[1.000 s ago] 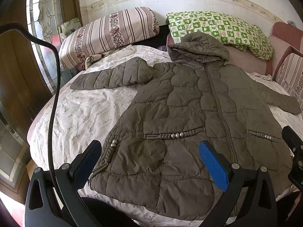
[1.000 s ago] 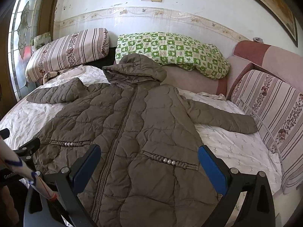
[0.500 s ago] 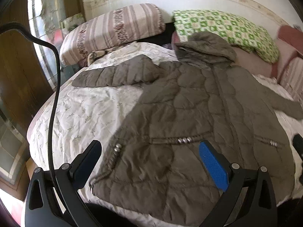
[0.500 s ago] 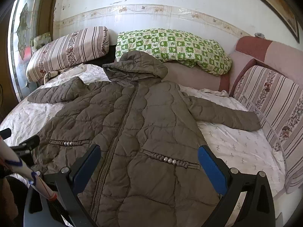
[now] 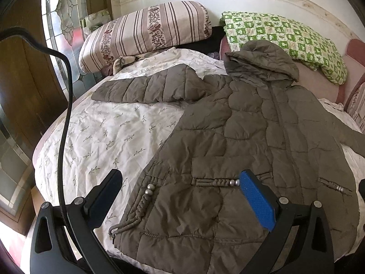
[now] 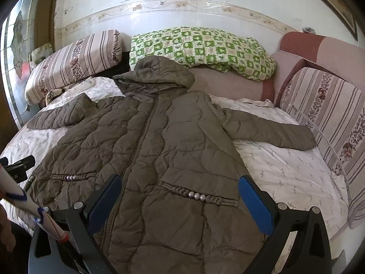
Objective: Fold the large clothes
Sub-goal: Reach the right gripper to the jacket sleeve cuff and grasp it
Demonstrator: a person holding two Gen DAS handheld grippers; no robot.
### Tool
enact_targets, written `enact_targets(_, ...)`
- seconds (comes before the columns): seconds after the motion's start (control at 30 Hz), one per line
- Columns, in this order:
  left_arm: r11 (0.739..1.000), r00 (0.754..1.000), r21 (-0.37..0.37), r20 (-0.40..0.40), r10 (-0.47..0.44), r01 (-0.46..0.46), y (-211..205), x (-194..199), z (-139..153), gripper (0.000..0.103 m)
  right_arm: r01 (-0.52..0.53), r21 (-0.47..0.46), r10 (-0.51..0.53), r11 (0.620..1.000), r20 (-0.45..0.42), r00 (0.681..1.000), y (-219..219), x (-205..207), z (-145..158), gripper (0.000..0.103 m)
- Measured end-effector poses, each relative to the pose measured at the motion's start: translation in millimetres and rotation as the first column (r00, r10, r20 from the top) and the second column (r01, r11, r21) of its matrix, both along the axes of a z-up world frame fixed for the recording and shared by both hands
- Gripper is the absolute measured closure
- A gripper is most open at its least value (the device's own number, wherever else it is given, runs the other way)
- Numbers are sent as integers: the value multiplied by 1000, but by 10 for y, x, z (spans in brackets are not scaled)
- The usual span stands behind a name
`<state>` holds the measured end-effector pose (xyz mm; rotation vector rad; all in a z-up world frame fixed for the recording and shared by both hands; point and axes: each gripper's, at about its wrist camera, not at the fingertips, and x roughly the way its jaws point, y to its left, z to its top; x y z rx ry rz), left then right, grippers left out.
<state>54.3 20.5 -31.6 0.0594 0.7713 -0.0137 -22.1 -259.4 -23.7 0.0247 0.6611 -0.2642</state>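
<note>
An olive quilted hooded jacket point(image 5: 239, 141) point(image 6: 159, 150) lies flat and face up on the bed, zipper shut, hood towards the pillows. Its one sleeve point(image 5: 146, 89) stretches out to the left, the other sleeve point(image 6: 271, 130) to the right. My left gripper point(image 5: 180, 196) is open above the jacket's lower left hem, with nothing between its blue pads. My right gripper point(image 6: 178, 198) is open over the lower right front, near the beaded pocket trim point(image 6: 196, 195). Neither gripper touches the cloth.
The bed point(image 5: 100, 137) has a white leaf-print sheet. A striped pillow point(image 5: 146, 32) and a green checked pillow point(image 6: 200, 50) lie at the head. Striped cushions point(image 6: 326, 118) line the right side. A black cable point(image 5: 66, 123) hangs at left beside a stained-glass door point(image 5: 61, 18).
The left gripper has moved forward and leftward, closer over the jacket's lower left corner. The right gripper has edged slightly nearer the jacket. Both stay open.
</note>
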Motion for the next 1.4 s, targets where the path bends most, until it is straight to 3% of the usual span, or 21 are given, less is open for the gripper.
enact_targets(0.5,1000,1000,14,26,-13,13,-46,-99,63,1,-18,31,18,999,-6,1000,-26,2,-31,0)
enact_targets(0.7,1000,999,6,27,-25,25,-90,-52,130,1,-41,96,42,995,-15,999,-141,34,-42,0)
enact_targets(0.8,999,998,-13,42,-45,45,-175,97,293,1,-49,202,52,978,-9,999,-409,92,-2,0)
enact_targets(0.9,997,995,-24,79,-65,67,-313,295,461,1,-23,367,30,930,-12,999,-871,179,43,0)
enact_targets(0.97,996,992,-19,95,-86,88,-459,453,491,1,3,428,0,904,-8,1000,-1178,214,81,0)
enact_targets(1.1,994,993,9,53,-106,106,-630,637,187,1,74,550,-98,832,15,995,-2011,194,142,0)
enact_targets(1.17,993,993,23,-10,-117,118,-661,747,24,1,126,604,-172,787,18,985,-2540,172,114,0)
enact_targets(1.23,990,988,-10,-51,-143,142,-645,846,-33,1,173,663,-248,729,21,968,-3017,146,40,0)
enact_targets(1.4,991,991,28,-40,-127,129,-635,956,-95,1,344,728,-454,593,-51,889,-4135,209,-272,0)
